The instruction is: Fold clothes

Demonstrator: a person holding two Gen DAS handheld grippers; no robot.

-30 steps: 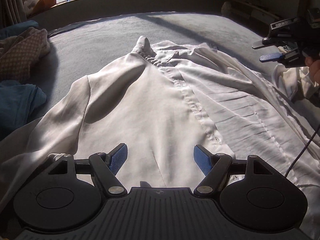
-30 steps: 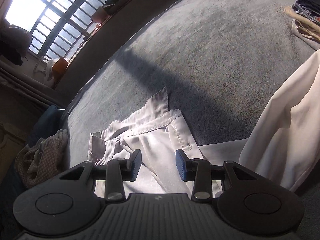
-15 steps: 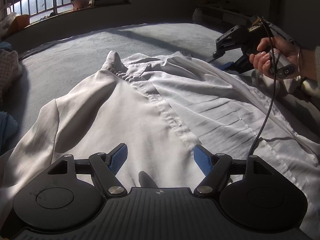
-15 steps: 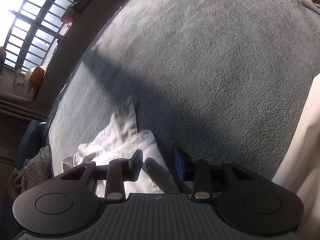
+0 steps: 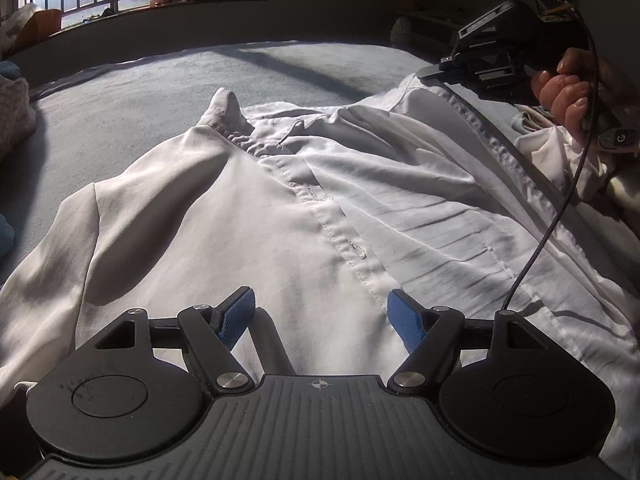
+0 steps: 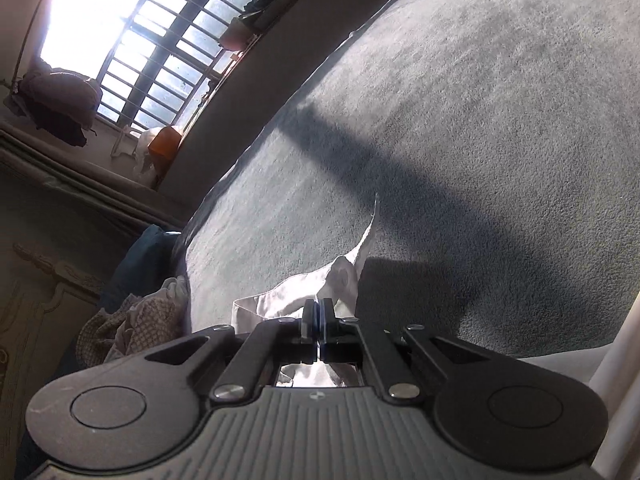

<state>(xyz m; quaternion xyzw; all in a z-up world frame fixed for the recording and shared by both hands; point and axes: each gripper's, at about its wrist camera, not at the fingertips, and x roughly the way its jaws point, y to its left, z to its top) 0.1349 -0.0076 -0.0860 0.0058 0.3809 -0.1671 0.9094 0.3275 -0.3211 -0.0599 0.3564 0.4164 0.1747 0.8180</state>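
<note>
Around the white shirt (image 5: 280,216), spread front-up on the grey-blue bed (image 5: 132,92), lie other clothes: a checked garment (image 6: 132,328) and sth dark blue (image 6: 144,256) at the bed's edge, near the barred window (image 6: 160,52). A cream cloth (image 6: 616,364) hangs at the right edge of the right wrist view. A black cable (image 5: 560,208) runs across the shirt's right side, w/ a person's hand (image 5: 568,92) gripping the handle above it. The left tongs (image 5: 322,314) hover over the shirt's lower front, blue pads (image 5: 236,316) spread wide, nothing betw. them. The right tongs (image 6: 319,320) are closed tight, pads together, pinching the shirt's edge near the collar, w/ fabric bunched just ahead and a collar point (image 6: 370,232) sticking up.
</note>
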